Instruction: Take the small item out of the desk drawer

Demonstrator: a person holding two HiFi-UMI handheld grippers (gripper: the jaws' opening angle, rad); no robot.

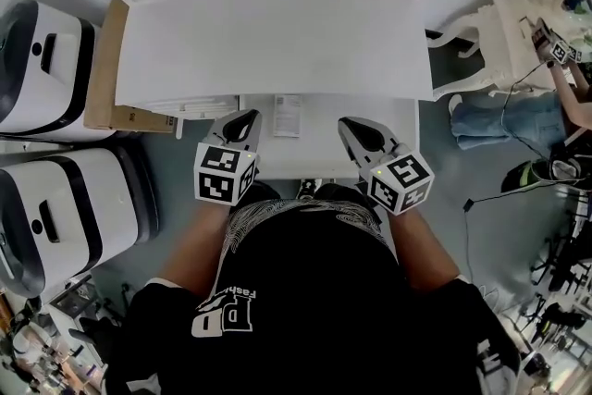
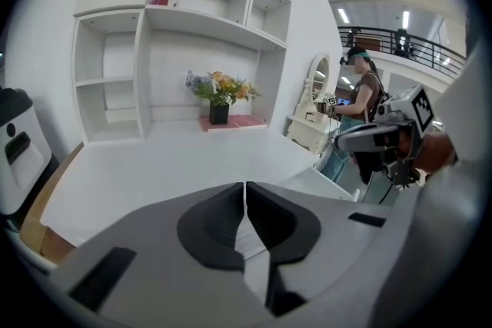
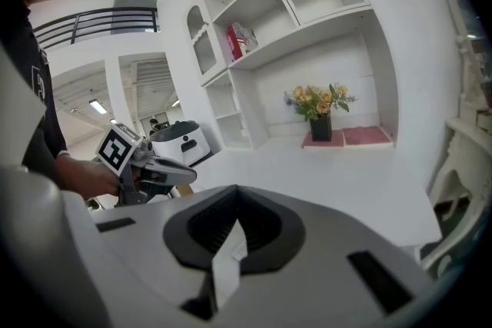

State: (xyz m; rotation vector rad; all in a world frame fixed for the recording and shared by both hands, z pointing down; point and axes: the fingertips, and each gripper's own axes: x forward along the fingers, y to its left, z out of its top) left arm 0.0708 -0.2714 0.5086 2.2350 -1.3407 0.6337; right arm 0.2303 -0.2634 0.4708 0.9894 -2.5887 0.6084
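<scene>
White desk (image 1: 277,32) is filling the space ahead, and its drawer (image 1: 319,148) is standing pulled out from the near edge. Inside, the small item (image 1: 288,116), seemingly a flat printed slip, is lying near the drawer's far left corner, its long axis running away from the person. It is sitting between both claws, just right of the left gripper (image 1: 252,117), which is the nearer. The right gripper (image 1: 346,123) is angling in from farther right. Both are pointing forward and down with jaws closed together, gripping nothing I can make out.
</scene>
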